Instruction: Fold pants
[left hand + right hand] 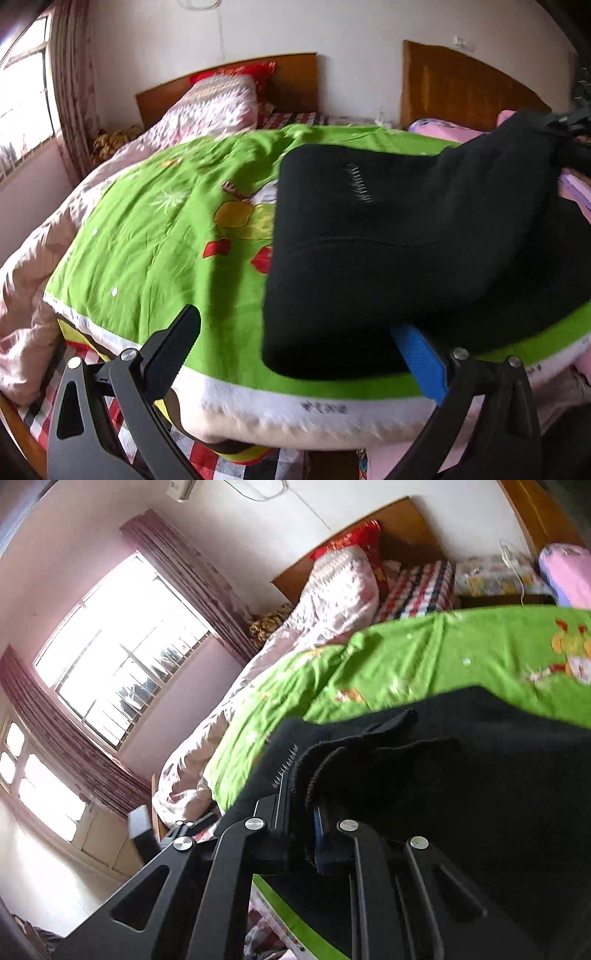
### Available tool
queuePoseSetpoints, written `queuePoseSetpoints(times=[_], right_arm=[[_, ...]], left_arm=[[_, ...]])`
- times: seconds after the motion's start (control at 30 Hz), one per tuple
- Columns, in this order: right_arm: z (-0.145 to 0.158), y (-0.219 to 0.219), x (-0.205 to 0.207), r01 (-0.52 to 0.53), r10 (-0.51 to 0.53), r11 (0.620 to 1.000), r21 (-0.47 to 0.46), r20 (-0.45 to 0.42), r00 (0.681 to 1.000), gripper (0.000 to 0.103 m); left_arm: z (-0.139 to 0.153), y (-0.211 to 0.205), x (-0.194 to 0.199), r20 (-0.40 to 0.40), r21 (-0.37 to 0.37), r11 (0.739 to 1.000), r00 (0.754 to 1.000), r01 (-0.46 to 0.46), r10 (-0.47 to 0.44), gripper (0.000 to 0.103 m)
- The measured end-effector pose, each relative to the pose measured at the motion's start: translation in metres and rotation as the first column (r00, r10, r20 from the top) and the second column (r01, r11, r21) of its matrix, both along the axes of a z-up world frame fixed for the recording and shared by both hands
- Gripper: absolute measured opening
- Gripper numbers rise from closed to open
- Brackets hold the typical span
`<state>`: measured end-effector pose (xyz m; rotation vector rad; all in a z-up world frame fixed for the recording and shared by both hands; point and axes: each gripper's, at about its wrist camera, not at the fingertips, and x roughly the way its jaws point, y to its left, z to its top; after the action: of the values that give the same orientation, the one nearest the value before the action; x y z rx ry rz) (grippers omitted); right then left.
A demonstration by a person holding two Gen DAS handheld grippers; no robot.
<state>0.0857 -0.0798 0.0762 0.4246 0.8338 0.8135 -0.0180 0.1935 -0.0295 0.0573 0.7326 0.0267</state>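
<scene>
Black pants [388,251] lie folded over on a green quilt [155,236] on the bed. My left gripper [299,343] is open at the quilt's near edge; the pants' near edge lies between its black finger [173,347] and blue finger [421,362]. My right gripper [301,830] is shut on a black edge of the pants [443,775] and holds it lifted; it shows in the left wrist view at the upper right [561,125], with the cloth hanging from it.
A pink quilt [33,258] lies bunched on the left of the bed. Pillows [221,99] rest against a wooden headboard [295,77]. A second headboard [461,85] stands at the right. A window with curtains [122,646] is on the left wall.
</scene>
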Motion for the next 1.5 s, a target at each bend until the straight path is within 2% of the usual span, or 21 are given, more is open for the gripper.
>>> queuePoseSetpoints(times=[0.1, 0.27, 0.4, 0.47, 0.53, 0.57, 0.67, 0.73, 0.8, 0.87, 0.9, 0.97, 1.1, 1.2, 1.33, 1.37, 1.4, 1.43, 1.47, 1.5], right_arm=[[0.013, -0.001, 0.001, 0.001, -0.001, 1.0, -0.003, 0.028, 1.0, 0.013], [0.031, 0.011, 0.014, -0.005, 0.005, 1.0, -0.005, 0.059, 0.998, 0.013], [0.052, 0.014, 0.017, -0.005, 0.006, 1.0, -0.006, 0.101, 0.995, 0.013], [0.06, 0.013, 0.013, -0.003, 0.004, 1.0, -0.007, 0.124, 0.992, 0.013], [0.065, 0.009, 0.009, 0.007, -0.006, 1.0, -0.009, 0.144, 0.99, 0.013], [0.064, 0.007, 0.007, 0.013, -0.011, 1.0, -0.009, 0.148, 0.989, 0.013], [0.045, -0.003, -0.003, 0.044, -0.041, 0.999, -0.02, 0.15, 0.988, 0.013], [0.011, -0.004, -0.009, 0.052, -0.045, 0.997, -0.058, 0.116, 0.992, 0.013], [-0.035, -0.002, -0.011, 0.08, -0.07, 0.985, -0.15, 0.065, 0.995, 0.013], [-0.071, -0.006, -0.012, 0.079, -0.081, 0.985, -0.154, -0.012, 0.997, 0.013], [-0.075, -0.009, -0.014, 0.078, -0.082, 0.986, -0.145, -0.021, 0.996, 0.013], [-0.072, -0.014, -0.017, 0.074, -0.077, 0.988, -0.137, -0.022, 0.997, 0.013], [-0.053, -0.013, -0.029, 0.072, -0.066, 0.985, -0.159, 0.047, 0.997, 0.013], [-0.068, -0.014, -0.032, 0.082, -0.08, 0.978, -0.19, 0.016, 0.997, 0.013], [-0.09, -0.024, -0.042, 0.085, -0.095, 0.978, -0.19, -0.047, 0.994, 0.014], [-0.089, -0.024, -0.044, 0.083, -0.095, 0.976, -0.201, -0.052, 0.994, 0.019], [-0.088, -0.025, -0.046, 0.075, -0.09, 0.972, -0.222, -0.057, 0.994, 0.037], [-0.086, -0.027, -0.048, 0.071, -0.09, 0.967, -0.245, -0.066, 0.994, 0.06], [-0.081, -0.031, -0.05, 0.082, -0.103, 0.962, -0.261, -0.067, 0.992, 0.072], [-0.077, -0.034, -0.051, 0.091, -0.109, 0.962, -0.258, -0.055, 0.992, 0.083]], left_arm=[[0.003, 0.009, -0.005, 0.004, -0.046, 0.999, 1.0, 0.025, -0.025, 0.102], [0.0, 0.002, -0.017, -0.02, -0.028, 0.997, 0.997, 0.078, -0.079, 0.101], [-0.005, -0.008, -0.001, -0.029, -0.02, 0.996, 0.996, 0.083, -0.084, 0.101], [-0.006, -0.004, 0.01, -0.018, -0.017, 1.0, 0.999, 0.027, -0.027, 0.102], [0.0, 0.016, 0.017, 0.004, -0.081, 0.995, 0.998, -0.056, 0.056, 0.101], [0.002, 0.025, 0.017, 0.018, -0.09, 0.991, 0.995, -0.095, 0.097, 0.1], [0.004, 0.056, 0.009, 0.05, -0.158, 0.974, 0.983, -0.164, 0.174, 0.1], [-0.003, 0.061, 0.007, 0.03, -0.16, 0.974, 0.985, -0.163, 0.169, 0.101], [-0.017, 0.055, 0.007, 0.011, -0.111, 0.981, 0.986, -0.162, 0.164, 0.102], [-0.021, 0.059, 0.003, 0.027, -0.143, 0.976, 0.986, -0.161, 0.167, 0.102], [-0.021, 0.062, 0.004, 0.021, -0.167, 0.973, 0.986, -0.16, 0.166, 0.102], [-0.021, 0.061, 0.004, 0.022, -0.155, 0.975, 0.986, -0.158, 0.163, 0.102], [-0.02, 0.06, 0.005, 0.022, -0.145, 0.976, 0.986, -0.16, 0.165, 0.102], [-0.02, 0.061, 0.007, 0.021, -0.14, 0.98, 0.989, -0.144, 0.149, 0.102], [-0.012, 0.047, -0.001, 0.02, -0.036, 0.995, 0.995, -0.096, 0.096, 0.102], [-0.009, 0.042, -0.006, 0.004, 0.013, 0.998, 0.998, -0.059, 0.059, 0.102], [-0.006, 0.036, -0.012, -0.006, 0.07, 0.997, 0.999, -0.032, 0.033, 0.102], [-0.001, 0.032, -0.02, -0.016, 0.119, 0.993, 1.0, -0.004, 0.006, 0.102], [0.007, 0.026, -0.031, -0.024, 0.155, 0.987, 0.999, 0.046, -0.043, 0.101], [0.021, 0.02, -0.043, 0.006, 0.167, 0.983, 0.997, 0.081, -0.083, 0.101]])
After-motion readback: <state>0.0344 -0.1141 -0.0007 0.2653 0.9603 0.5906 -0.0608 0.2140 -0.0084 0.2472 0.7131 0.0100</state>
